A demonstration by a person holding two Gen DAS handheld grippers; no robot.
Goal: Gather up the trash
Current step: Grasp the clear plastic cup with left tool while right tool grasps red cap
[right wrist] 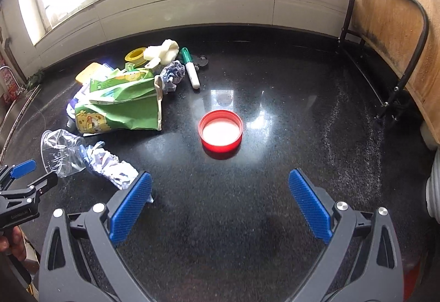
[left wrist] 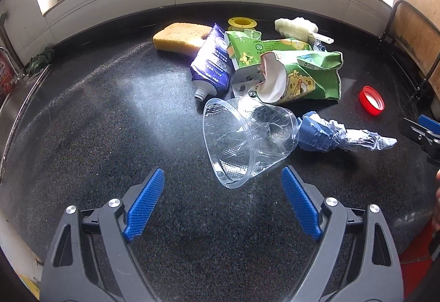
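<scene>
Trash lies on a black speckled counter (left wrist: 110,115). A crushed clear plastic cup (left wrist: 244,140) lies on its side just ahead of my open, empty left gripper (left wrist: 222,178). Behind it are a crumpled blue-white wrapper (left wrist: 343,134), green cartons (left wrist: 299,74), a purple pouch (left wrist: 211,63) and a red lid (left wrist: 371,100). In the right wrist view the red lid (right wrist: 221,133) lies ahead of my open, empty right gripper (right wrist: 220,183). The wrapper (right wrist: 110,164) touches its left finger. The cup (right wrist: 59,152) and cartons (right wrist: 121,107) lie to the left.
A yellow sponge (left wrist: 178,35), a yellow ring (left wrist: 242,23), a white foam piece (left wrist: 295,27) and a green-capped marker (right wrist: 191,72) lie behind the pile. A metal-framed wooden board (right wrist: 390,27) stands at the right. A tiled wall and window sill run along the back.
</scene>
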